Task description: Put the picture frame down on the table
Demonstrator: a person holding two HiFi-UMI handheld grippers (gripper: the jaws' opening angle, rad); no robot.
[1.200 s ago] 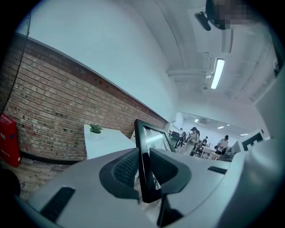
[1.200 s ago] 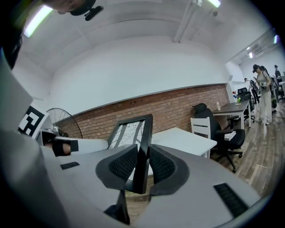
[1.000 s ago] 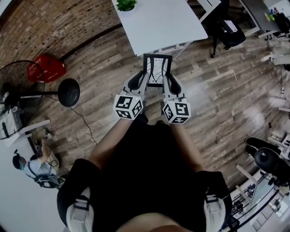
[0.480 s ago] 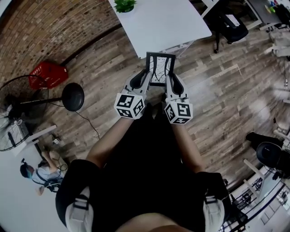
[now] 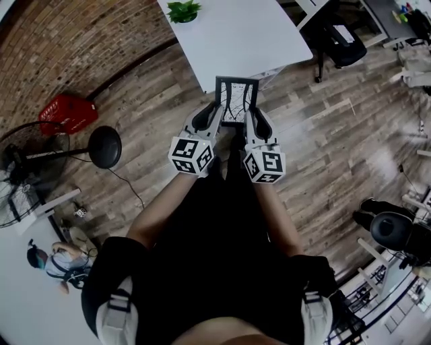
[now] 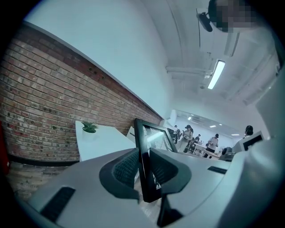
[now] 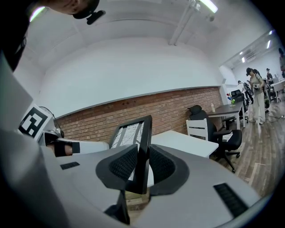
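Black rubber on black moulding: my left gripper (image 6: 143,168) is clenched on the left rail of the picture frame (image 6: 149,142). My right gripper (image 7: 140,165) is clenched on the right rail, with ribbed pads (image 7: 122,164) pressed against both faces. The frame hangs between the two tongs out in front of my waist, in the air and resting on nothing.

Neither grip has altered over the last second. What has changed lies further out. I have walked forward, and the strip of wooden floor that showed between the frame's top edge and the white table (image 5: 236,34) a second ago has closed. From the head view, the top edge now overlaps the table's near edge. Whether the frame is truly over the tabletop or just short of it, I cannot tell from above. I judge the carry to be nearly finished and the setting down not yet begun. I would go a little further over the white surface, then lower.

Both my forearms reach straight ahead, side by side, with the marker cubes (image 5: 191,156) nearest me. The tongs point close to level with a slight dip, and the frame's picture side faces up toward my head. Far along the table, a small potted plant (image 5: 183,10) stands well apart from the near edge.
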